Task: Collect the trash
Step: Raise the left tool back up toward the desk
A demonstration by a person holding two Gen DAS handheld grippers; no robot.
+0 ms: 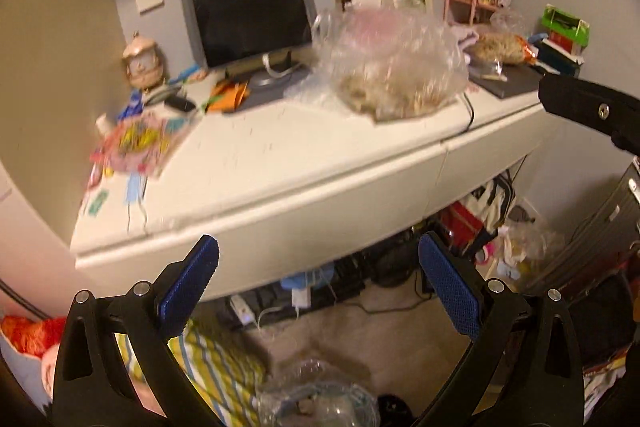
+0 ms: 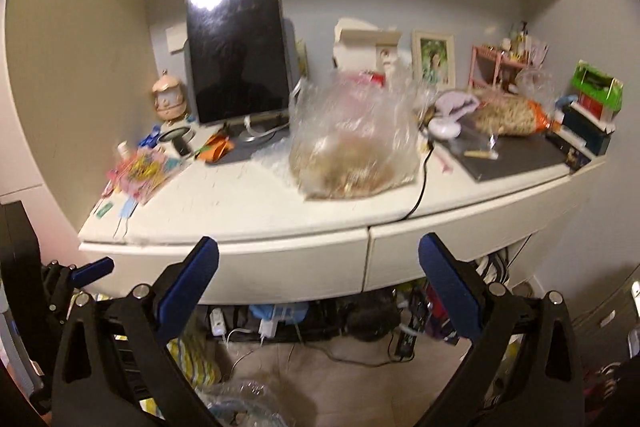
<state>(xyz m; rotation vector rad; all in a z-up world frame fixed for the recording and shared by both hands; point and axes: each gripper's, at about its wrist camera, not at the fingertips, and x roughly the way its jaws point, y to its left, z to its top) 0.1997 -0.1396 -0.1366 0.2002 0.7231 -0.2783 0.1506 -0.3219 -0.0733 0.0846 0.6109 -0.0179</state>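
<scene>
A big crumpled clear plastic bag [image 1: 394,67] with brownish scraps inside sits on the white desk [image 1: 280,163]; it also shows in the right wrist view [image 2: 354,143]. My left gripper [image 1: 318,283] is open and empty, below and in front of the desk's front edge. My right gripper [image 2: 318,283] is open and empty, also in front of the desk [image 2: 248,203]. Another clear plastic bag [image 1: 316,401] lies low on the floor below the grippers and shows in the right wrist view [image 2: 240,407]. Part of the right gripper's black body [image 1: 592,111] shows at the right of the left wrist view.
On the desk stand a dark monitor [image 2: 238,55], a round figurine [image 2: 170,101], colourful papers [image 2: 140,171], an orange wrapper [image 2: 218,149], a bag of snacks [image 2: 512,119], a dark pad [image 2: 516,157] and stacked boxes [image 2: 592,107]. A black cable [image 2: 420,183] runs over the edge. Clutter and cables lie under the desk.
</scene>
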